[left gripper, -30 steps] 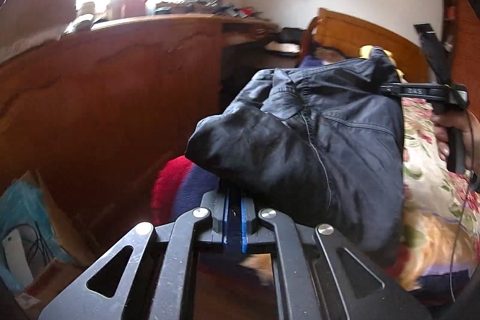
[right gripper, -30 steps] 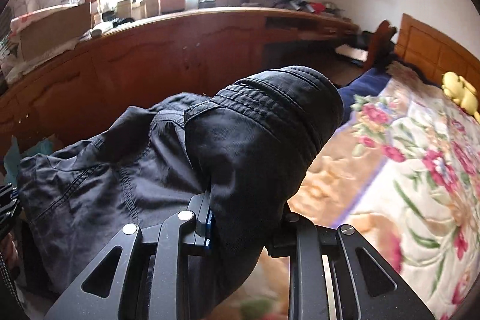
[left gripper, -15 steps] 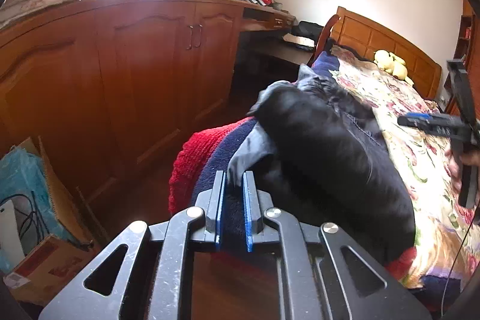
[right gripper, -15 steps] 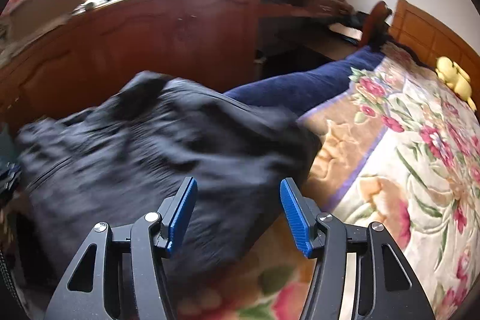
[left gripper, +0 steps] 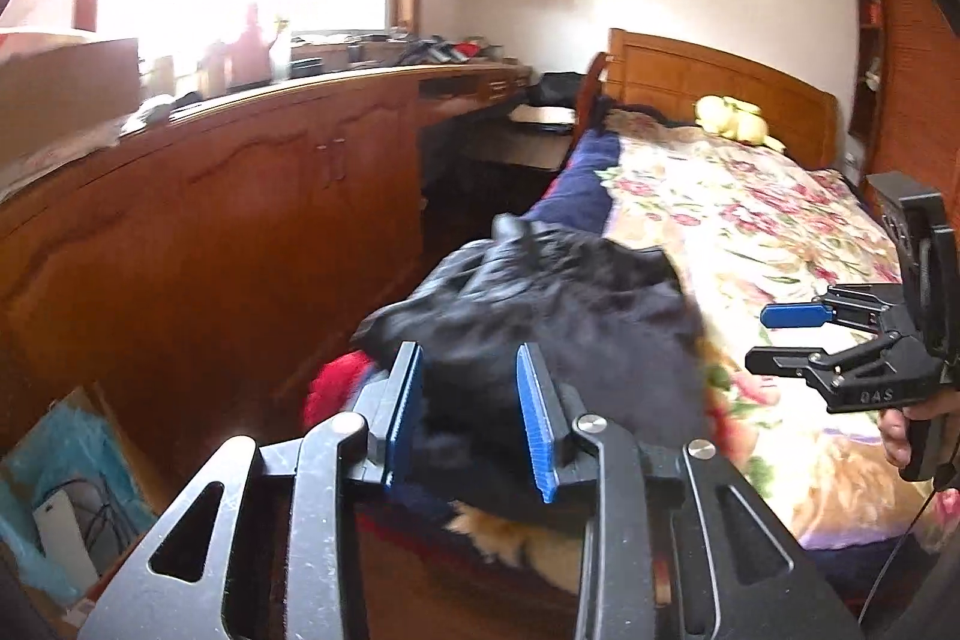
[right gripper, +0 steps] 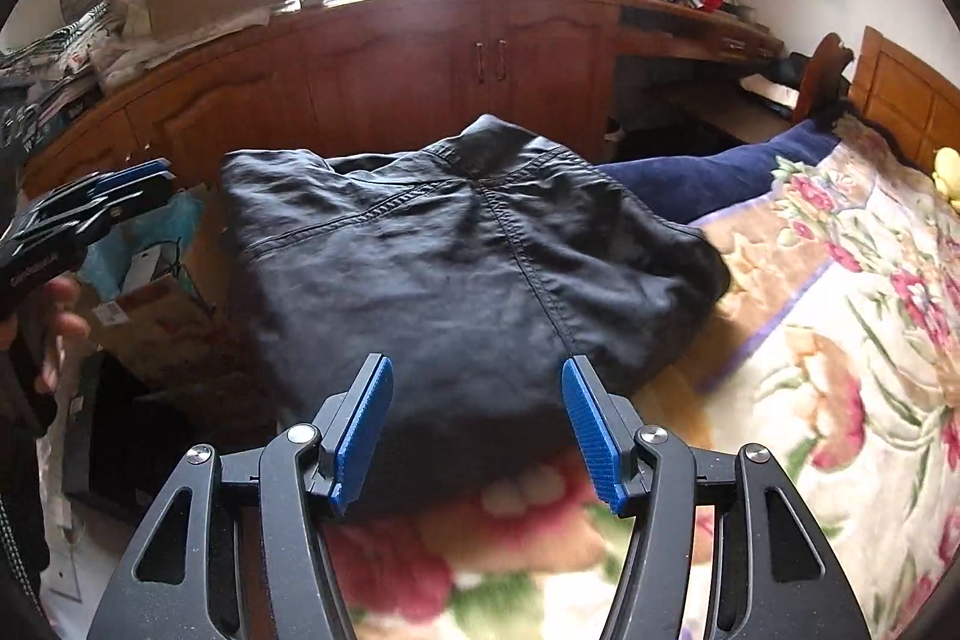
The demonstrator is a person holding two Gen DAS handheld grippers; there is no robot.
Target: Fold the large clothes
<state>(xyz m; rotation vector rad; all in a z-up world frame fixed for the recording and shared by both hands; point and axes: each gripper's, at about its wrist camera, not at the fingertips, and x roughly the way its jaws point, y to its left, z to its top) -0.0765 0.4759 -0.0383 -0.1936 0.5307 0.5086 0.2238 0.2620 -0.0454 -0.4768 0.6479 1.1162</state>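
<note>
A dark folded garment (right gripper: 468,280) lies on the corner of the bed, on the floral bedspread (right gripper: 840,340). It also shows in the left wrist view (left gripper: 552,328). My right gripper (right gripper: 477,430) is open and empty, just short of the garment's near edge. My left gripper (left gripper: 471,418) is open and empty at the garment's other side. The right gripper also shows at the right of the left wrist view (left gripper: 780,337), open. The left gripper shows at the left edge of the right wrist view (right gripper: 129,187).
Wooden cabinets (right gripper: 420,76) with a cluttered top run along the far side of the bed. A cardboard box (left gripper: 66,508) with blue plastic stands on the floor. A red and blue blanket (left gripper: 336,388) hangs under the garment. A yellow plush toy (left gripper: 732,118) lies by the headboard.
Both grippers let go of the dark garment and opened. The garment dropped from mid-air onto the bed corner and lies folded. Both grippers pulled back a little.
</note>
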